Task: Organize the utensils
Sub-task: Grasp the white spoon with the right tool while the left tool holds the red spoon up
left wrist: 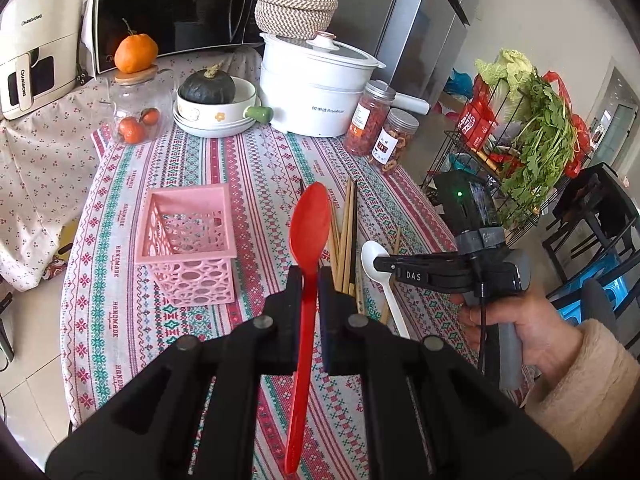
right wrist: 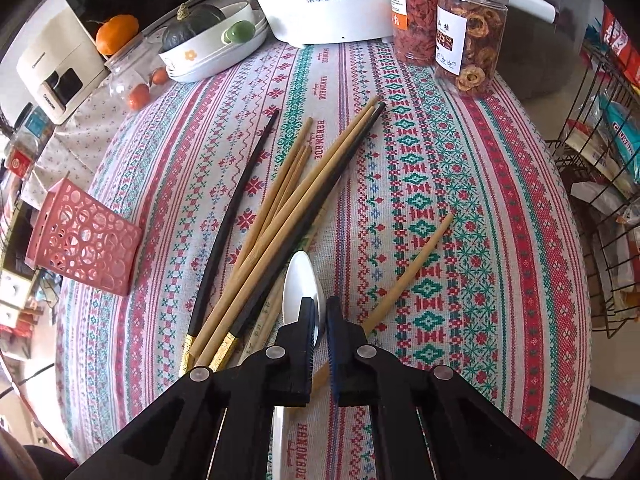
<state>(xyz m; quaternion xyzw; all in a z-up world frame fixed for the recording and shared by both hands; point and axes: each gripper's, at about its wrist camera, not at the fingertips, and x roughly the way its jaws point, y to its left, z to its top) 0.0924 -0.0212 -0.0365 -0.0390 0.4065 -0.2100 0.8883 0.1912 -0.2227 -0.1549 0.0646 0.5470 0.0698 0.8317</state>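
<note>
Handle of the white spoon point(right wrist: 301, 280) is hidden under the right gripper point(right wrist: 319, 316), so only its bowl shows between the fingers. The jaws stand a narrow gap apart and straddle the bowl; whether either pad touches it cannot be told. Chopsticks point(right wrist: 280, 216) — bamboo ones and two black ones with gold ends — lie fanned on the tablecloth point(right wrist: 440, 160) just left of the spoon, one bamboo stick apart to the right.

Left gripper point(left wrist: 311, 280) is clamped on the red spoon point(left wrist: 310, 232) at its neck, bowl up and forward, handle trailing toward the camera, held above the cloth. The pink basket point(left wrist: 188, 240), perforated with circles, stands upright beside it to the left.

Readable text: "Royalstar" on the white cooker point(right wrist: 324, 0), "HANDMADE" on the cloth, "DAS" on the right gripper, "CHANGHONG" on the cream appliance point(left wrist: 36, 48). Jar labels too small to read.
</note>
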